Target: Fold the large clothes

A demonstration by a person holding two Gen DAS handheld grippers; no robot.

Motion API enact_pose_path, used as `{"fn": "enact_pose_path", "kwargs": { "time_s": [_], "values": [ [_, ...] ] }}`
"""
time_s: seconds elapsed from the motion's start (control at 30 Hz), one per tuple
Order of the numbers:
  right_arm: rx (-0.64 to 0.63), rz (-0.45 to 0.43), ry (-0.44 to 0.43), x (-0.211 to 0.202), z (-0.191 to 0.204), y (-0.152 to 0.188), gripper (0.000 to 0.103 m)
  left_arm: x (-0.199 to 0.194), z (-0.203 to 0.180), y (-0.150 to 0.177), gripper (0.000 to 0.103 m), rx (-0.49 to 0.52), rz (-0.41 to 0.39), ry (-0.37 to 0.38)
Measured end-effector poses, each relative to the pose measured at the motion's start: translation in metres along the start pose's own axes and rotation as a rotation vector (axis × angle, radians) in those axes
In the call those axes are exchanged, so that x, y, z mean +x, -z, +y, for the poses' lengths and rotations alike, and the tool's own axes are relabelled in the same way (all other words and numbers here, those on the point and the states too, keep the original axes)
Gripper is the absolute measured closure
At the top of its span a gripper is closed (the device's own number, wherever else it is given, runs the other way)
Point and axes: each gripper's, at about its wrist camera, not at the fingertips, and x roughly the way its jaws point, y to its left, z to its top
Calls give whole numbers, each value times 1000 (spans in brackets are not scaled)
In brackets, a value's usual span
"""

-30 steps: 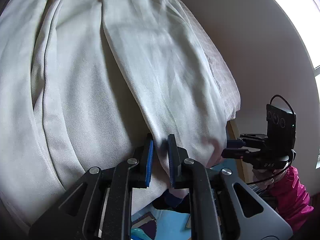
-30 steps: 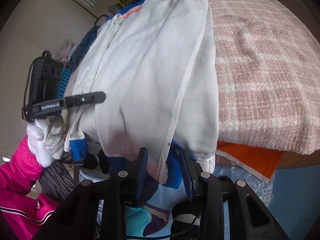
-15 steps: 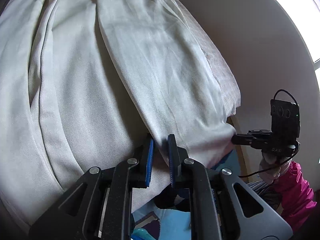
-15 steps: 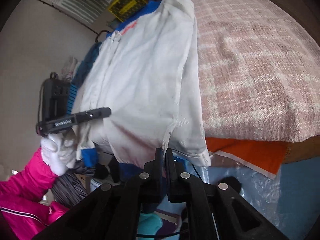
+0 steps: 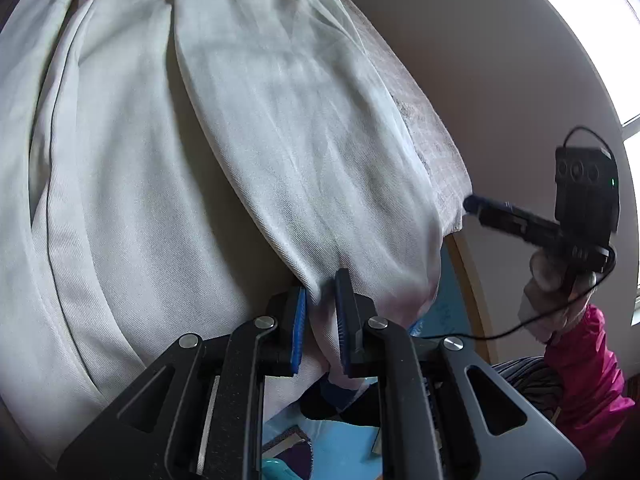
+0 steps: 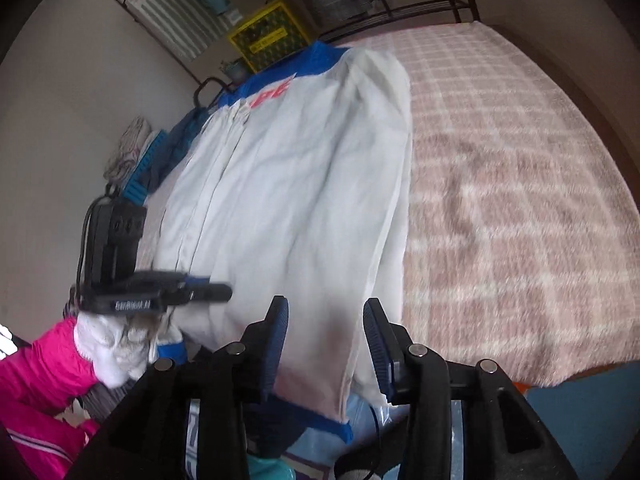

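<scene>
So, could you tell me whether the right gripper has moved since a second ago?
Yes. In the left wrist view the right gripper has risen from below the blanket corner to level with it. Its jaws, shut earlier, are open.

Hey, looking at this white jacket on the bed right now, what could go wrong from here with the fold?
1. The left hand-held gripper pinches only a small bunch of the white jacket near its hem; a pull may slip it free.
2. The right hand-held gripper is open with the hem between its fingers, so that side could sag off the bed edge.
3. One-sided pulling may skew the fold.
</scene>
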Motion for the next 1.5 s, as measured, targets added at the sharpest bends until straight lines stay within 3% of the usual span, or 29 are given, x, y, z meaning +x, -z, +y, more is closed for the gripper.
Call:
{"fn": "enact_pose_path", "kwargs": {
  "time_s": [0.17,0.2,0.23,0.27,0.37,0.4,0.43,0.47,0.57,0.77,0.83,0.87,0.9,1.07,1.13,1.17,1.2,1.3,1.5],
  "values": [
    [126,-23,31,36,-36,-57,59,-5,5,-3,92,-39,4,27],
    [135,-23,36,43,-41,-66,59,-7,7,-4,89,-52,4,27],
    [146,-23,36,47,-50,-73,60,-9,10,-5,80,-62,1,29],
    [160,-24,37,54,-54,-80,63,-10,12,-6,75,-71,-9,32],
    [187,-30,11,66,-62,-94,88,-11,16,-11,72,-87,-35,40],
    [191,-33,4,68,-62,-98,99,-9,15,-12,75,-85,-32,44],
    [188,-33,0,70,-63,-102,102,-7,14,-13,91,-75,-30,47],
    [173,-37,17,70,-60,-105,103,-6,12,-11,98,-63,-26,39],
    [101,-65,96,67,-46,-111,103,-6,5,-3,100,-41,-27,44],
    [107,-116,119,51,-52,-125,103,-5,-15,-4,101,31,-49,25],
    [138,-81,44,50,-61,-121,93,-3,-15,-4,101,36,-40,12],
    [160,-57,2,51,-64,-118,70,-3,-13,-3,101,29,-34,20],
    [173,-51,-34,51,-67,-114,63,-2,-10,-2,101,20,-28,22],
    [181,-2,-17,70,-69,-108,64,1,4,-1,101,-17,-7,30],
    [189,26,-14,84,-69,-109,80,3,5,-1,101,-23,-6,32],
    [176,31,-5,88,-65,-109,94,3,5,-1,101,-27,-5,34],
    [151,27,30,90,-60,-110,99,4,5,-1,101,-27,-6,32],
    [55,-5,146,84,-38,-116,102,0,0,-2,101,-18,-30,28],
    [26,-44,252,84,-39,-127,103,10,-18,1,102,46,-32,-6]
  ]
}}
